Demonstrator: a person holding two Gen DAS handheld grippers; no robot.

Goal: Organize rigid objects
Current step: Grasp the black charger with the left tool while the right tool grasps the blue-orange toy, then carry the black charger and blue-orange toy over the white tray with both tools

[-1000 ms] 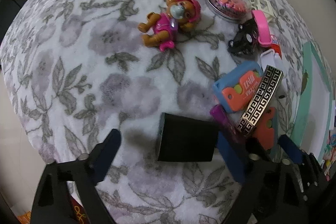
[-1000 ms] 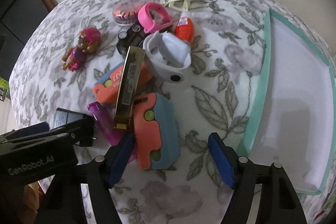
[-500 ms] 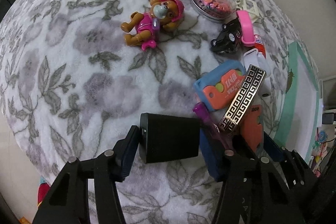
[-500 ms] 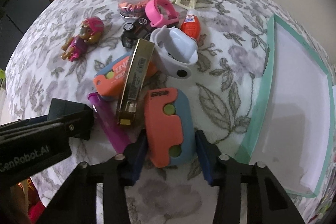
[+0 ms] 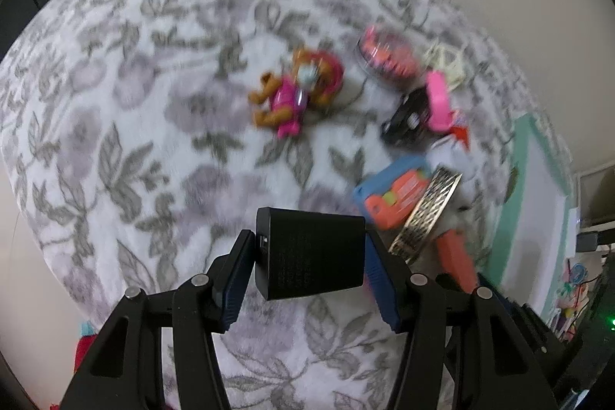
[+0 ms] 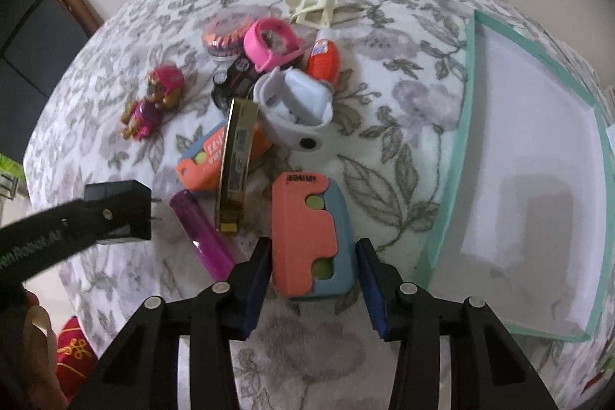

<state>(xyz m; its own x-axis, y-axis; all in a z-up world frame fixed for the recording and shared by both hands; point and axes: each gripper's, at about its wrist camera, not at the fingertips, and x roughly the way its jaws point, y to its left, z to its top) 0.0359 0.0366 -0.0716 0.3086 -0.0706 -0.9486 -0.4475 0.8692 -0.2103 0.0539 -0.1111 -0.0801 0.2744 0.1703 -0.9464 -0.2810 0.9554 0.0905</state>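
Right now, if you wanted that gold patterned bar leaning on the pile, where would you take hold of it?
I'd come from above and pinch the gold bar across its narrow width near the low end, by the purple tube. It's long and slim, and that end sits clear; the upper end is crowded by the orange case and grey cup.

Your 2 wrist cameras look steeply down along their fingers, close over the floral blanket (image 5: pixel 161 125). Both share the toy pile: the pup figure (image 5: pixel 296 91) and the gold bar (image 6: pixel 236 164). Your left view is blurred.
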